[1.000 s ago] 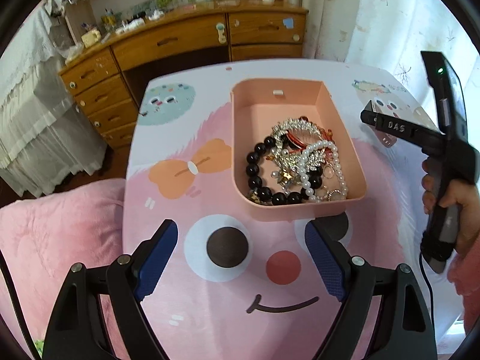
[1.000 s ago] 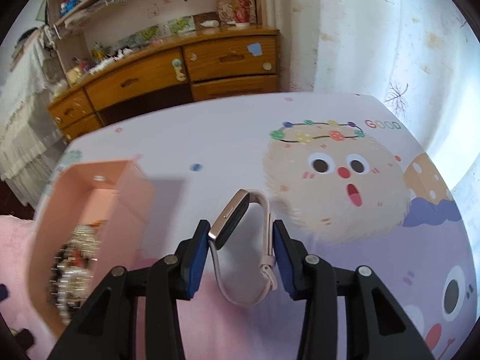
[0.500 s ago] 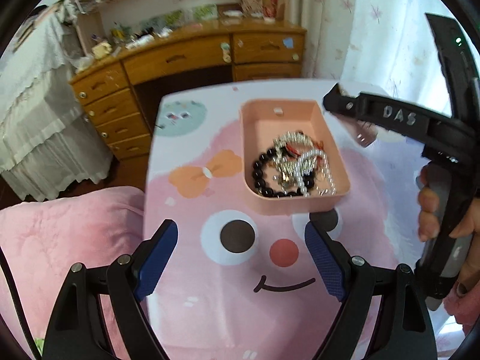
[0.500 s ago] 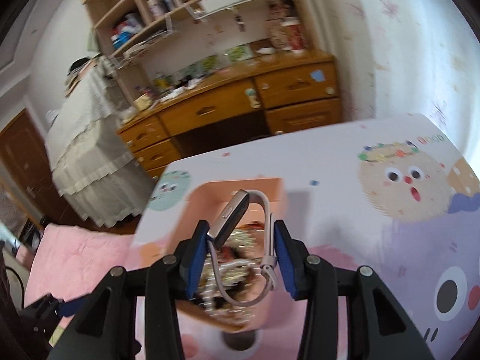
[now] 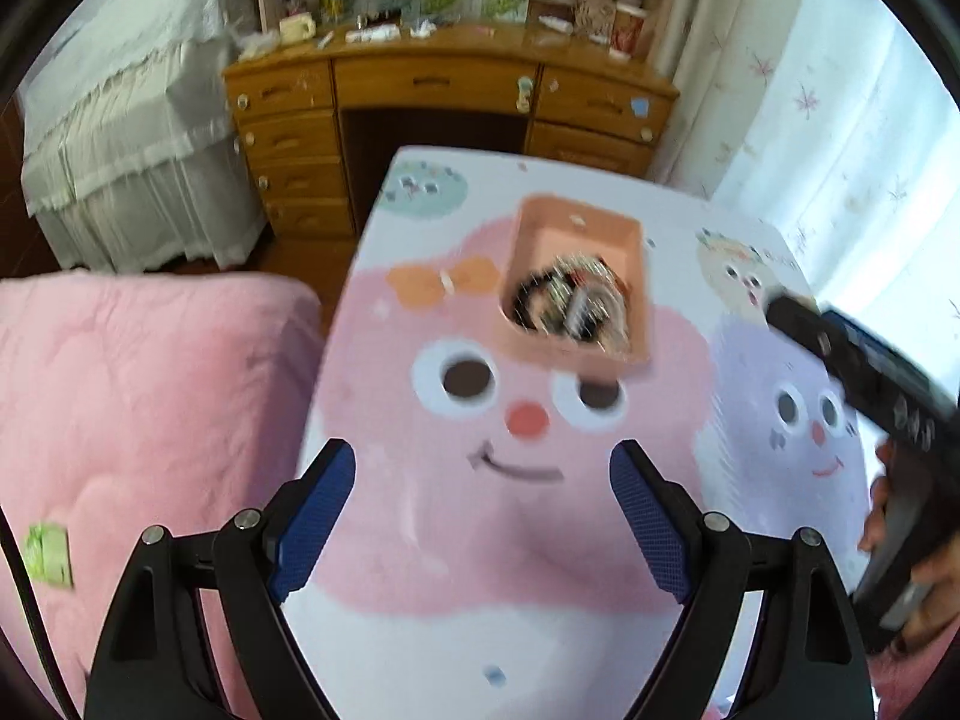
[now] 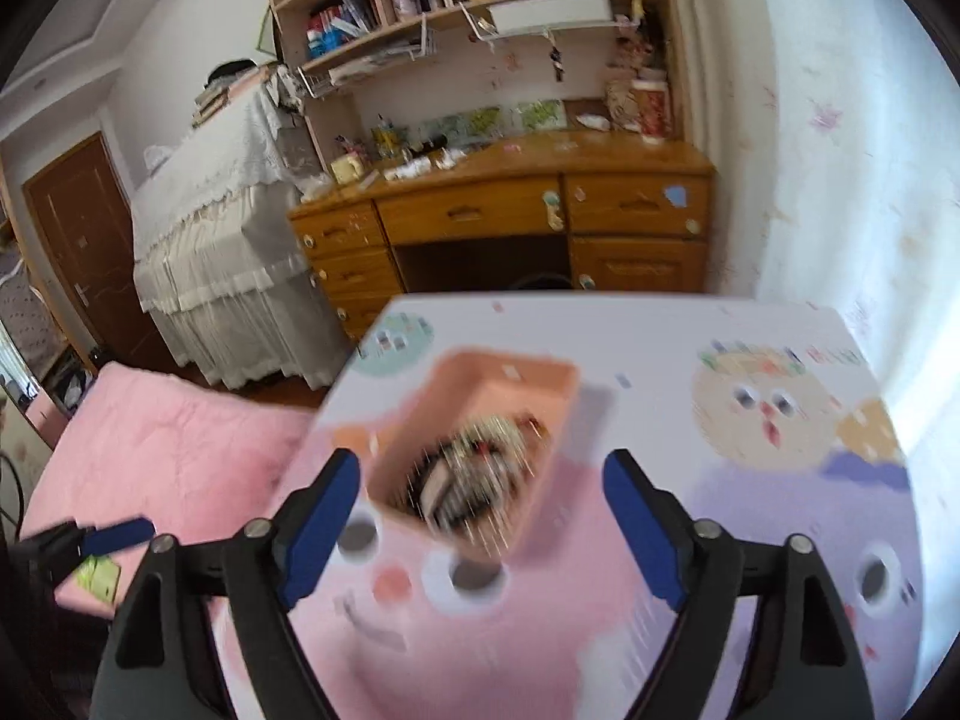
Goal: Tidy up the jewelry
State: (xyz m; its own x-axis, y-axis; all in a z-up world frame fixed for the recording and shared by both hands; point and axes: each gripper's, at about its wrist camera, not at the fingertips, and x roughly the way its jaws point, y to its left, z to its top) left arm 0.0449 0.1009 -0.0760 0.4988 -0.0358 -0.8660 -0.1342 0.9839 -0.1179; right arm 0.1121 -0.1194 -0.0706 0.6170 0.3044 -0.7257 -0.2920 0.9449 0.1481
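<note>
A peach tray point(image 5: 576, 228) stands on the cartoon-printed table point(image 5: 516, 540), holding a blurred heap of jewelry point(image 5: 570, 303). The tray point(image 6: 510, 372) and the heap point(image 6: 474, 480) also show in the right wrist view, with what looks like the watch among them. My left gripper point(image 5: 483, 525) is open and empty, well back from the tray over the table's near part. My right gripper point(image 6: 483, 528) is open and empty, above the tray's near end; its body point(image 5: 882, 396) shows at the right in the left wrist view.
A pink quilt point(image 5: 144, 420) lies left of the table. A wooden desk with drawers point(image 5: 438, 102) stands behind it, with a white-covered piece of furniture point(image 5: 132, 102) to its left. A white curtain point(image 5: 840, 120) hangs at the right.
My right gripper has opened and the watch has left it; it now appears to lie in the tray. Both grippers have drawn back and up from the tray.
</note>
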